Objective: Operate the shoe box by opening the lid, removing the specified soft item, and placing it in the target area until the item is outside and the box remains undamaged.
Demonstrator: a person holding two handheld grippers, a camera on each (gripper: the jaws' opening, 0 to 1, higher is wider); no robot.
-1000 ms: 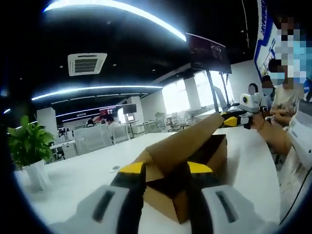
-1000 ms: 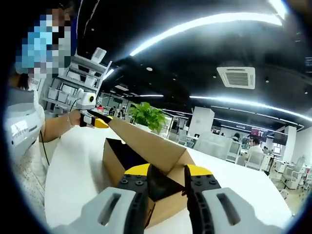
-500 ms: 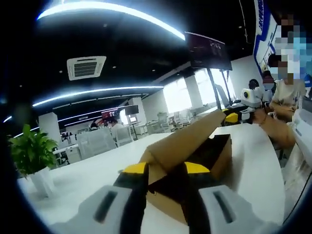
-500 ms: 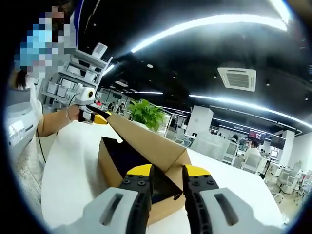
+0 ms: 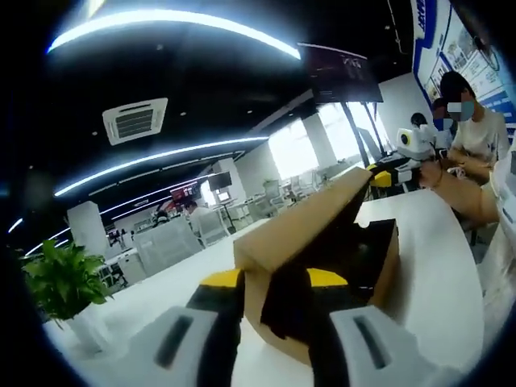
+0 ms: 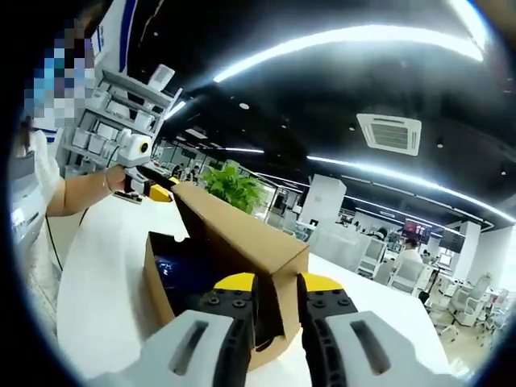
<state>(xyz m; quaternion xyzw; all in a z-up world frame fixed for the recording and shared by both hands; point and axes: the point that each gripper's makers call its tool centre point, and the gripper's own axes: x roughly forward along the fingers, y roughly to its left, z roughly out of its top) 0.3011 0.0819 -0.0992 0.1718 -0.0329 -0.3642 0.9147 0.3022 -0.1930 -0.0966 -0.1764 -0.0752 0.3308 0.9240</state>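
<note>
Box [image 5: 355, 266] sits on the white surface [image 5: 435, 242], lid [image 5: 302, 230] raised at a slant, dark inside; the soft item can't be made out. Left gripper [image 5: 274, 282] jaws pinch the lid's end flap at one end, right gripper [image 6: 274, 284] jaws pinch the flap at the other. Risk: uneven lift twists or tears the cardboard at the hinge, or drags the box.
</note>
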